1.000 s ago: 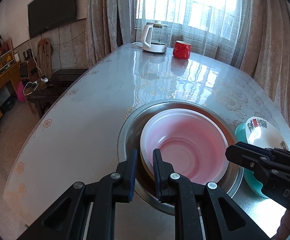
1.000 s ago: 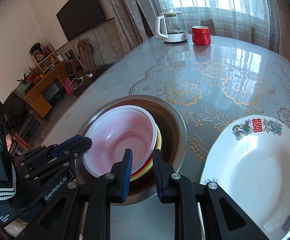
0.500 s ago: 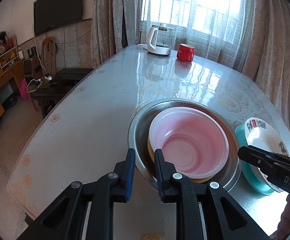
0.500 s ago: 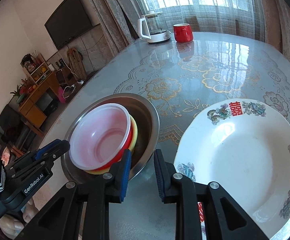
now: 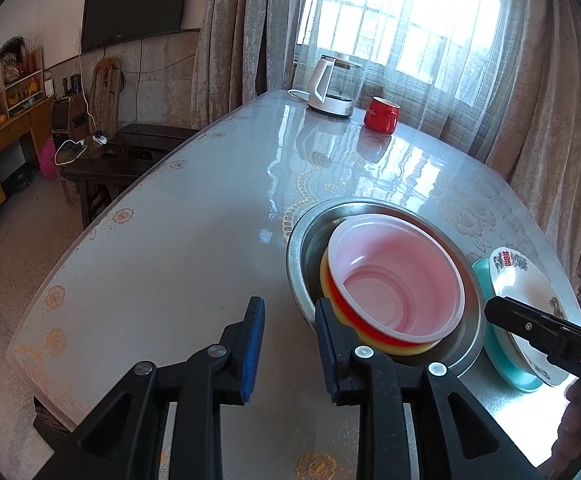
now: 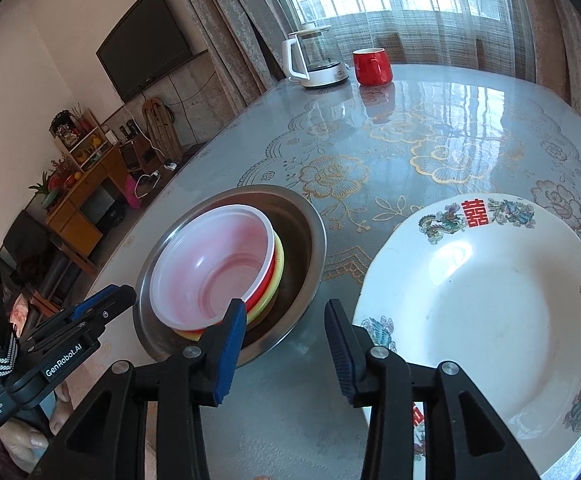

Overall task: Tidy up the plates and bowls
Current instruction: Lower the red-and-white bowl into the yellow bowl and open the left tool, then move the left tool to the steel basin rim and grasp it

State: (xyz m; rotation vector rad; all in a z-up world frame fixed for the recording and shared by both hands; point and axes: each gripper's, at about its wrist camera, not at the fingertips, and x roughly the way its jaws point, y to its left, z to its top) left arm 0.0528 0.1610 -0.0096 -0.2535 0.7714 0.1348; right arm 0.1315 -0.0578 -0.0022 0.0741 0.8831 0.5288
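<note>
A steel basin (image 5: 472,342) (image 6: 310,248) on the table holds a stack of bowls: a translucent white bowl (image 5: 402,276) (image 6: 214,264) on top of a red one and a yellow one. A white patterned plate (image 6: 490,320) lies to its right, on a teal plate (image 5: 502,364). My left gripper (image 5: 288,314) is open and empty, just left of the basin's near rim. My right gripper (image 6: 286,320) is open and empty, between the basin and the white plate. Each gripper shows in the other's view.
A white kettle (image 5: 330,92) and a red mug (image 5: 381,115) stand at the far end of the table by the curtained window. The table's left edge (image 5: 102,224) drops to the floor, with a dark bench and a wooden cabinet beyond.
Both grippers have drawn back and up from the basin and opened wider. The bowls and plates have not moved.
</note>
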